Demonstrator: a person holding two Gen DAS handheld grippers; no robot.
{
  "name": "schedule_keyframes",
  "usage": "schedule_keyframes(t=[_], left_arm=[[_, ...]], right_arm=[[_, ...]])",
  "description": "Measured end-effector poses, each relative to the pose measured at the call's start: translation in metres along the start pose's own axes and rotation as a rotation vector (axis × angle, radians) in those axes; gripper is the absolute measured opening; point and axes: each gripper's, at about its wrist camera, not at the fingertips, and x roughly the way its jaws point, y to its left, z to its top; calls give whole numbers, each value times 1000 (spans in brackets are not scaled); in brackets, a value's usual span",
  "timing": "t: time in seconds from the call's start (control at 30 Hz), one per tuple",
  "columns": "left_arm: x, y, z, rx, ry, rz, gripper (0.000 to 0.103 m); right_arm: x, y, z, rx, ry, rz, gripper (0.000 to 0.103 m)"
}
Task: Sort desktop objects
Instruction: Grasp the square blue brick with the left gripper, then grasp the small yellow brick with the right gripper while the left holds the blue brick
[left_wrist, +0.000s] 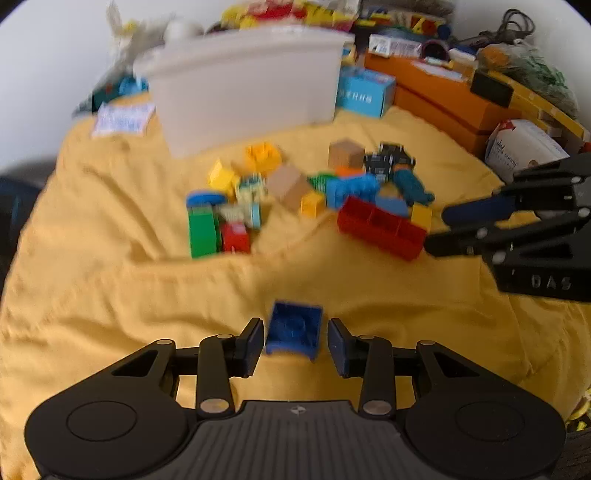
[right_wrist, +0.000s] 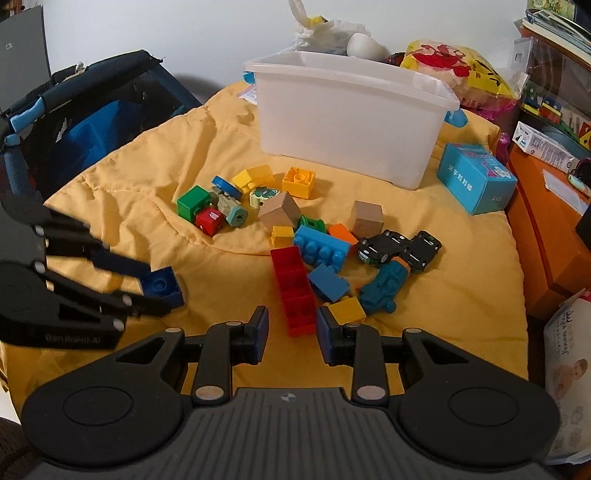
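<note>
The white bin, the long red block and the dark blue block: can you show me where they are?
white bin (right_wrist: 347, 122), right wrist view, on its front wall.
long red block (right_wrist: 293, 291), right wrist view, on its open top.
dark blue block (left_wrist: 293, 328), left wrist view, on its hollow middle.

I think this is a home, maybe a kid's play room. Past my jaws, toy blocks (right_wrist: 321, 254) and little toy cars (right_wrist: 400, 245) lie on a soft yellow quilt (right_wrist: 443, 295). Behind them stands a white plastic bin (right_wrist: 347, 118), with picture books (right_wrist: 554, 29) to the right.
</note>
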Motion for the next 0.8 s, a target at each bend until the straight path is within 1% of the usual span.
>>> schedule_keyframes(t=[0.07,0.1,0.17,0.23,0.3,0.4,0.43,0.5,0.57,0.63,0.67,0.7,0.8], left_arm=[[-8,-6,2,67,-35,28,42],[-10,-10,3,101,-41,31,42],[-10,-19,2,175,-32,29,42],[-3,-26,0,237,-6,31,42],[7,-28,-2,260,33,26,42],[13,-23,-3,257,26,35,42],[13,-21,-2,247,24,36,40],[16,-10,0,210,31,46,27],[22,5,2,146,64,34,21],[21,22,5,26,74,-29,21],[20,28,7,-39,78,-72,21],[18,34,9,-108,81,-132,21],[21,37,9,-244,94,-269,21]], right_arm=[[-1,-1,-1,7,3,-2,32],[-1,-1,-2,11,3,-4,32],[0,-2,-2,20,5,-5,32],[1,-2,-3,29,12,-3,32],[1,-2,-4,30,11,-1,32],[1,-2,-6,33,12,-4,32],[1,-2,-7,36,14,-5,32],[2,-3,-8,41,17,-9,32],[1,-4,-9,46,15,-9,32],[1,-5,-9,50,11,-12,32],[1,-5,-9,50,11,-12,32],[2,-5,-9,51,12,-12,32],[6,-5,-9,46,14,-12,32]])
